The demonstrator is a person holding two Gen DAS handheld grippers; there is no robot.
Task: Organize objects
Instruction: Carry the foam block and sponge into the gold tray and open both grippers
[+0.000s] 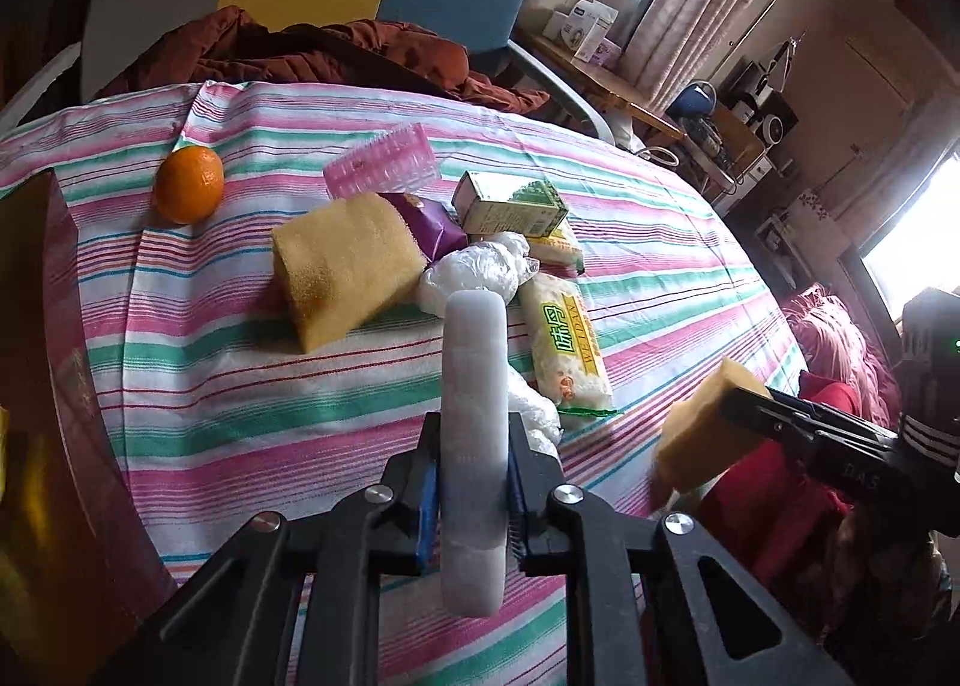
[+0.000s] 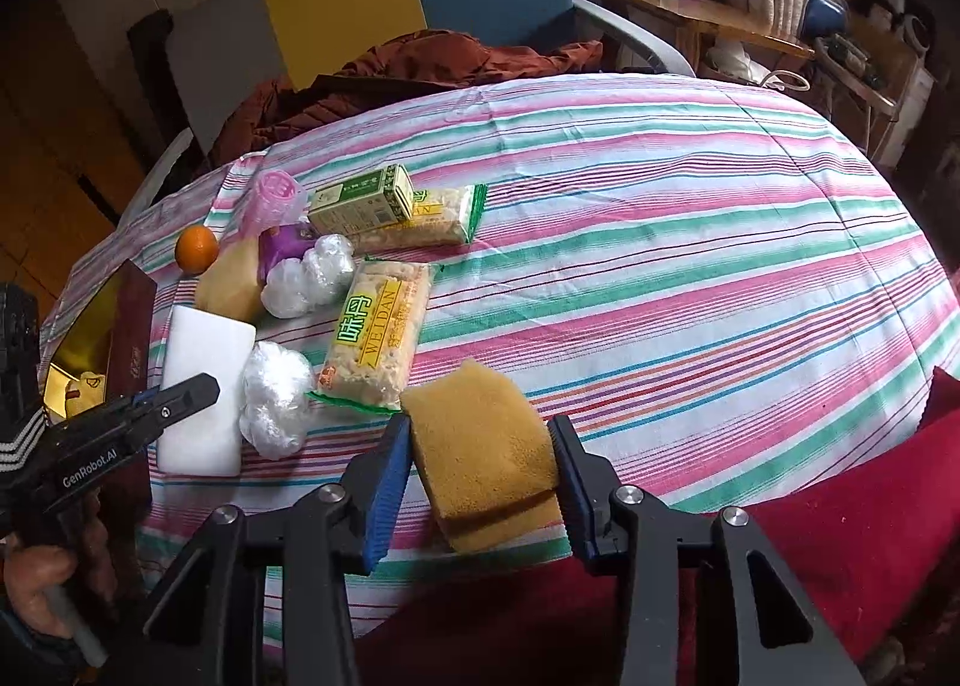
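Observation:
My left gripper [image 1: 471, 500] is shut on a white foam block [image 1: 474, 446], held on edge above the striped tablecloth [image 1: 240, 386]; the block also shows in the right wrist view [image 2: 204, 386]. My right gripper [image 2: 480, 476] is shut on a yellow sponge [image 2: 486, 446] over the table's near edge; that sponge shows in the left wrist view [image 1: 702, 440]. On the cloth lie a second yellow sponge [image 1: 348, 272], an orange [image 1: 189, 183], a pink brush [image 1: 381, 167], a green box [image 1: 510, 203], a purple packet [image 1: 429, 224], snack packs [image 1: 567, 350] and crumpled plastic bags [image 1: 474, 269].
A dark red box [image 2: 129, 326] with a gold inside stands open at the table's left edge. A brown jacket [image 2: 420, 68] lies on a chair behind the table. A red cloth [image 2: 840, 536] is below the near right edge. Shelves and a desk stand at the far right.

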